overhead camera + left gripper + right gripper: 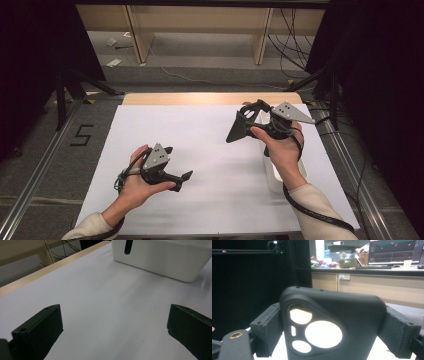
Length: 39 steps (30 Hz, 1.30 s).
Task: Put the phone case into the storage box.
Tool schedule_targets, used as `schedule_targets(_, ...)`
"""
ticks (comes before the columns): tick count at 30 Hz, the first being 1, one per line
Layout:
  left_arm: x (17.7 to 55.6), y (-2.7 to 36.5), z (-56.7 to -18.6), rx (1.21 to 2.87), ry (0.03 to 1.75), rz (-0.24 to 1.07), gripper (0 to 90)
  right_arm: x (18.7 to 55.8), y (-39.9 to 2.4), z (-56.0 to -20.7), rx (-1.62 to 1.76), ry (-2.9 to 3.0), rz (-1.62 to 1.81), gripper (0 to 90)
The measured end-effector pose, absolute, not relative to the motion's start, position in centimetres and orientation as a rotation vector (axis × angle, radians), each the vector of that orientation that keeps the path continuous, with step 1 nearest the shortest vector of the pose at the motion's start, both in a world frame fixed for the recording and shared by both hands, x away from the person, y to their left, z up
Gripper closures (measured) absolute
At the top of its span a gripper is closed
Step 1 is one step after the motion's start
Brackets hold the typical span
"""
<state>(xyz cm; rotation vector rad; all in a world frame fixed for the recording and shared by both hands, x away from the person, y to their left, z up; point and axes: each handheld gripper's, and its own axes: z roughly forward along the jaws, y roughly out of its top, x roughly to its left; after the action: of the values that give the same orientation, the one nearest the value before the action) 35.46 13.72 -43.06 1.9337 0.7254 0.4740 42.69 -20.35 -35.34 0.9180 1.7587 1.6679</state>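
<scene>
Black rubbery phone case with round camera cut-outs sits clamped between the right gripper pads; the left gripper gapes empty.

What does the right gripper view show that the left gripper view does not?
Right gripper view: a black phone case with round camera cut-outs, clamped between its jaws and held above the table, with a cluttered counter behind.

Left gripper view: its jaws stand wide apart with nothing between them, low over the table, facing a white bin with a slot in its wall; a wooden edge runs along the table's far side.

Both: the white table surface, and black two-jaw pads rising from the bottom.
</scene>
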Motion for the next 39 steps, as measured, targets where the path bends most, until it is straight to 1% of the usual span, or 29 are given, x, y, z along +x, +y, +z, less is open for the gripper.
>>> schedule_targets(39,35.5,13.7,-43.0,1.925,0.727,0.466,0.0,43.1,-23.4,-34.1,0.977,1.652,1.656,15.8)
